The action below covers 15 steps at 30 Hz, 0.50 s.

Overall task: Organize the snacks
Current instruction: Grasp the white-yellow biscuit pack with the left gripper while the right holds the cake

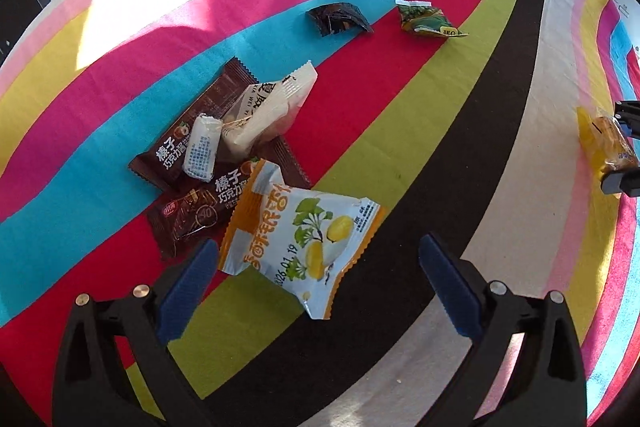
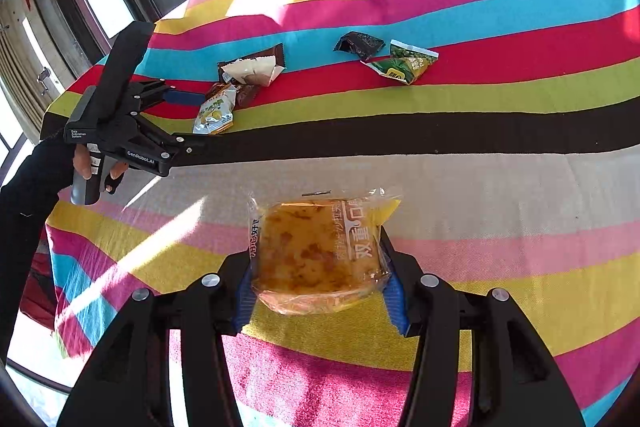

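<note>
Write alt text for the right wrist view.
The right gripper clamps a clear-wrapped yellow cake above a striped tablecloth. Farther off, the left gripper, open, reaches a snack pile; two small packets lie right.

tablecloth (image 2: 500,183): matt woven cloth | cake wrapper (image 2: 320,251): glossy clear plastic (crinkled)

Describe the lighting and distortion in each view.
Left wrist view: strong fisheye bends the striped cloth; a bright sun patch falls at upper left. Right wrist view: same curving; a sun streak lies left of the cake packet, its clear wrapper shining; windows behind blown out.
</note>
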Tool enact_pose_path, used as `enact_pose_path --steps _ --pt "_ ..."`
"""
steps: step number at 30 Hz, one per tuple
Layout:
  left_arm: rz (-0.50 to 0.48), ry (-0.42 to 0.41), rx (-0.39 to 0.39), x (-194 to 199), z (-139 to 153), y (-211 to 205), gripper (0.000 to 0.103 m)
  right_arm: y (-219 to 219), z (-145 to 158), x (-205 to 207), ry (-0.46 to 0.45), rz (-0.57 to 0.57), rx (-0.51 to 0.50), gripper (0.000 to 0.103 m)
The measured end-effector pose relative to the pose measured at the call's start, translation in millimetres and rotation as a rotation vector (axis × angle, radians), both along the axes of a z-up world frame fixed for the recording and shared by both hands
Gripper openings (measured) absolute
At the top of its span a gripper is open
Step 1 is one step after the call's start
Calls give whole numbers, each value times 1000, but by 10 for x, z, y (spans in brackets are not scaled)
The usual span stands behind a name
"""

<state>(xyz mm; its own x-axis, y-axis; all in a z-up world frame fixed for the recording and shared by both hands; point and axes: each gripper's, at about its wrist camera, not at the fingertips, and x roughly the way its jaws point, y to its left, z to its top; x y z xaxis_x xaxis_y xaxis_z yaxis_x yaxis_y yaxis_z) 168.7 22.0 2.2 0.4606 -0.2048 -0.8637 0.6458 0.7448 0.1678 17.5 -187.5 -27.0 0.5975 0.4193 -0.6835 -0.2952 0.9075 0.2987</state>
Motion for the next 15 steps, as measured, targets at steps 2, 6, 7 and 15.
enact_pose_path --steps 2,6,7,15 --pt "18 41 -61 16 -14 66 87 1 0 -1 0 0 0 51" --pt "117 67 -164 -187 48 191 23 0 -1 -4 0 0 -1 51" --pt "130 67 -171 -307 54 191 23 -1 -3 -3 0 0 0 51" --pt "76 33 -115 -1192 93 -19 101 -4 -3 -7 0 -1 -1 51"
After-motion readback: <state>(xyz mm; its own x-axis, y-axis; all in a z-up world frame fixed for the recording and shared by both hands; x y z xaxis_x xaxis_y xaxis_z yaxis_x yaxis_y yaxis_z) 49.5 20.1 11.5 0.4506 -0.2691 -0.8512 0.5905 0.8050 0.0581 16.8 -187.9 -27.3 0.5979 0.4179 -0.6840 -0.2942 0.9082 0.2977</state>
